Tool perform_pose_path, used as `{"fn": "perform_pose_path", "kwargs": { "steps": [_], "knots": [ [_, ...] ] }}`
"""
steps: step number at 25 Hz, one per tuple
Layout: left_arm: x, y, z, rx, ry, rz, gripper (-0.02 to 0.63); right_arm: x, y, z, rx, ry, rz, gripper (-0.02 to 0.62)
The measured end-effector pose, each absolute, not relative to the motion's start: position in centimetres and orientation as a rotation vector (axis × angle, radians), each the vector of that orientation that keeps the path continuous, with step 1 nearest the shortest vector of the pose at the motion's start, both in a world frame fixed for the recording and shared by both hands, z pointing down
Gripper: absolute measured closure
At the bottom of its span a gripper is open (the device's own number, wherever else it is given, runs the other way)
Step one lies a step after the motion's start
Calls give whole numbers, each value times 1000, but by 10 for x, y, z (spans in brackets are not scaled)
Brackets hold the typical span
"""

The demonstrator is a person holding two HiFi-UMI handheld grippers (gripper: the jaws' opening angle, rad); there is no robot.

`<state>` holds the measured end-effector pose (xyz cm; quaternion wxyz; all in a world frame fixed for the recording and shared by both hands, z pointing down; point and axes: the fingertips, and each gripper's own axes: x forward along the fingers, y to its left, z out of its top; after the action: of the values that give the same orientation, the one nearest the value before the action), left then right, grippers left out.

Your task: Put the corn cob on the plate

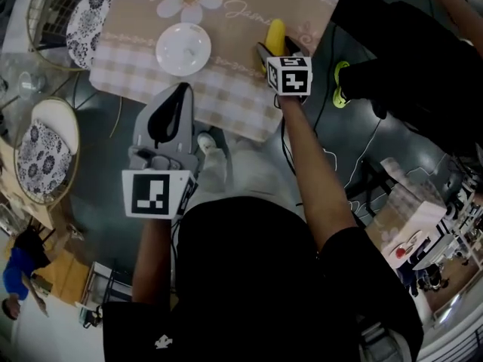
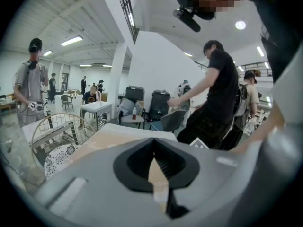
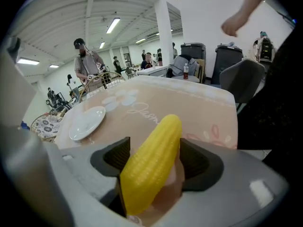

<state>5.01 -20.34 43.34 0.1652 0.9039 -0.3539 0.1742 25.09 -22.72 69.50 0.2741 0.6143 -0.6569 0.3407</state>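
Item 1: corn cob (image 1: 276, 35), yellow. It lies on the cloth-covered worktop (image 1: 226, 89), to the right of the plate and apart from it.

Item 2: plate (image 1: 183, 49), white, round, nothing on it. It sits left of centre on the worktop.

Item 3: right tool (image 1: 275, 51). It points steeply down, jaws spread wide to either side of the corn cob. The right gripper view shows cloth between the cob (image 3: 151, 164) and one jaw, so there is no clamp.

Item 4: left tool (image 1: 179, 96). Jaws are together with nothing between them, its tip over the worktop's near edge, short of the plate.
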Motion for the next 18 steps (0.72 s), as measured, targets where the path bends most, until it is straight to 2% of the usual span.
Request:
{"fn": "perform_pose_path", "kwargs": {
  "steps": [5, 10, 14, 15, 17, 18],
  "knots": [
    [46, -204, 437, 2559, -1016, 494, 598, 249, -229, 702, 1646, -1761, 939, 254],
    [41, -208, 437, 2618, -1042, 471, 598, 242, -235, 713, 1608, -1756, 930, 206],
    [37, -208, 436, 2607, -1058, 473, 598, 243, -234, 711, 1654, -1748, 906, 207],
    [35, -208, 437, 2604, -1063, 471, 598, 244, -234, 711, 1658, -1746, 906, 227],
    [32, -208, 438, 2586, -1070, 473, 598, 245, -232, 710, 1643, -1749, 897, 332],
    [31, -208, 439, 2579, -1071, 474, 598, 245, -232, 709, 1630, -1755, 889, 336]
  ]
}}
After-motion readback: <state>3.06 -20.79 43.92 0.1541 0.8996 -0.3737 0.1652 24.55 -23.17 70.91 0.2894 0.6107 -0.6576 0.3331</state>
